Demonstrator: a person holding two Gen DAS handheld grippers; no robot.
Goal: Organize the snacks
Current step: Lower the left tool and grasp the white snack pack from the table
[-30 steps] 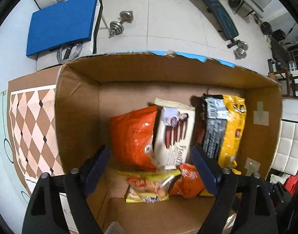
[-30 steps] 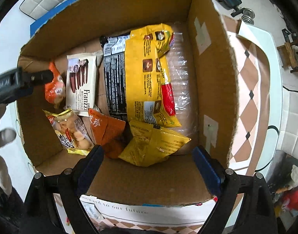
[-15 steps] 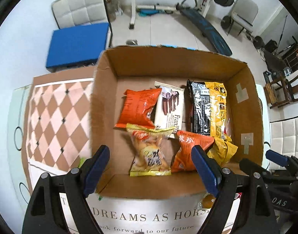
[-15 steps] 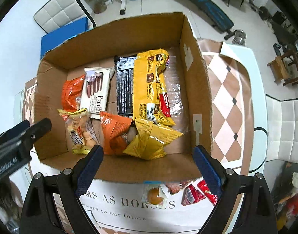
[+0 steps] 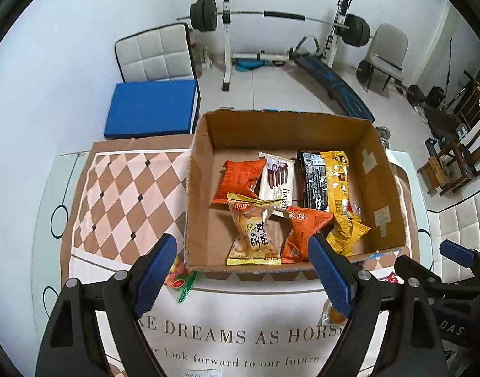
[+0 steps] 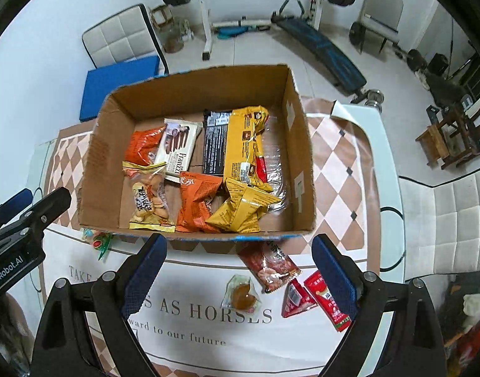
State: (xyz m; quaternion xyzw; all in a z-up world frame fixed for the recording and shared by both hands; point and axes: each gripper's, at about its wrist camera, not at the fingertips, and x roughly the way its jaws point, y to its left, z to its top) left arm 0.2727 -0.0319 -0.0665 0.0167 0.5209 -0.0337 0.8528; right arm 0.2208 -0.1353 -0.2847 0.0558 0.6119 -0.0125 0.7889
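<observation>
A cardboard box (image 5: 387,185) (image 6: 92,169) on the table holds several snack packets: an orange bag (image 5: 241,177), a white wafer pack (image 5: 277,185), a black and yellow bag (image 5: 326,182) (image 6: 240,144) and a clear cookie pack (image 5: 254,232) (image 6: 147,196). Loose on the cloth in front lie a brown-red packet (image 6: 271,265), a clear wrapped snack (image 6: 243,293), two red sachets (image 6: 315,297) and a small candy (image 5: 178,279) (image 6: 98,238). My left gripper (image 5: 243,275) is open and empty above the box's near edge. My right gripper (image 6: 240,276) is open and empty above the loose snacks.
The table carries a checkered cloth (image 5: 120,194) with printed text. A blue-cushioned chair (image 5: 152,106) and gym equipment (image 5: 277,22) stand behind. White chairs (image 6: 444,213) sit at the right.
Both grippers have pulled up and back out of the box, open and empty. The whole box, the loose snacks in front of it and the room behind have come into view.
</observation>
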